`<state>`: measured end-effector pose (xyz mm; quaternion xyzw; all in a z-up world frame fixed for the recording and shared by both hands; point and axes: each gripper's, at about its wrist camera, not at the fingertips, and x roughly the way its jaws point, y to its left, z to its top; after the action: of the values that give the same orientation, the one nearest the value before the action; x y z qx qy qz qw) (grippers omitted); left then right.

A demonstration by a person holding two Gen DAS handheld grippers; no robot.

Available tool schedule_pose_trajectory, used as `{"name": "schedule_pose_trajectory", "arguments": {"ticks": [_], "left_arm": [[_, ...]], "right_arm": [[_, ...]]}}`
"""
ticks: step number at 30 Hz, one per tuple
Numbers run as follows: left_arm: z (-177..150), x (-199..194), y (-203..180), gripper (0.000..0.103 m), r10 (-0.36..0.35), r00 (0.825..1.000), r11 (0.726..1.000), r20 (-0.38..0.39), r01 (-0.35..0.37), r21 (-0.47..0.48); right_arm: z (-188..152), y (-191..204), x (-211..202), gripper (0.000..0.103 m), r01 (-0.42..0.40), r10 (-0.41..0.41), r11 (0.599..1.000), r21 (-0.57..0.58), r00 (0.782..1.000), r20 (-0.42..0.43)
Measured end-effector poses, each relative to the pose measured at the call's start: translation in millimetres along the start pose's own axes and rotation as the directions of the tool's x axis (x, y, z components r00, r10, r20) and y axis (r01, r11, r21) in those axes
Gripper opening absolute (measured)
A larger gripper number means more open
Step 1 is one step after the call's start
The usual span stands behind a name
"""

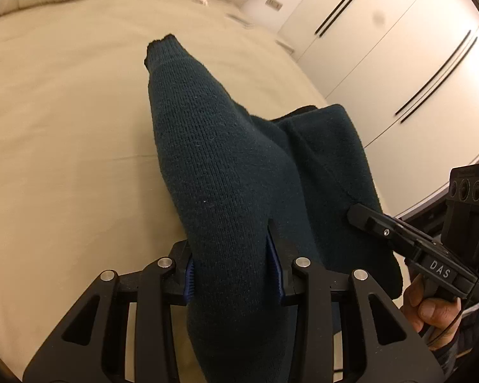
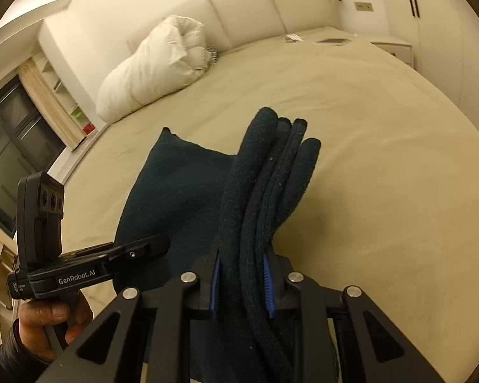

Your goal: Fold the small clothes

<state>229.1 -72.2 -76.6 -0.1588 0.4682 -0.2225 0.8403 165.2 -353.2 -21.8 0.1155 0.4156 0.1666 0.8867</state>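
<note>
Both grippers, left and right, clamp the dark knit garment between their pads.

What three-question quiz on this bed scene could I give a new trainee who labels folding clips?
1. True or false: both hand-held grippers clamp the dark knit garment.
2. Which gripper holds a bunched stack of layers? A left hand-held gripper B right hand-held gripper
3. What white thing lies near the headboard?

Key: 1 true. 2 B. 3 a rolled white duvet on the bed.
</note>
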Motion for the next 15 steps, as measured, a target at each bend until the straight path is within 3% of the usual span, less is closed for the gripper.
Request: {"name": "schedule_pose_trajectory", "arguments": {"ticks": [7,11,15], "left_arm": [[-39,-128,15,0.034,0.034,0.993,0.999,0.116,-0.038,0.036],[-80,-189,31,0.034,0.076,0.987,0.996,0.141,-0.082,0.038],[-131,-235,71,0.034,0.092,0.990,0.996,0.109,-0.093,0.001]], "right_arm": [[-25,77,-57,0.024,-0.147,0.149,0.988,-0.055,0.988,0.043],[-61,116,-61,0.024,-0.201,0.202,0.977,-0.072,0.979,0.018],[-105,123,-50,0.024,-0.258,0.258,0.966,-0.019,0.966,-0.013]]}}
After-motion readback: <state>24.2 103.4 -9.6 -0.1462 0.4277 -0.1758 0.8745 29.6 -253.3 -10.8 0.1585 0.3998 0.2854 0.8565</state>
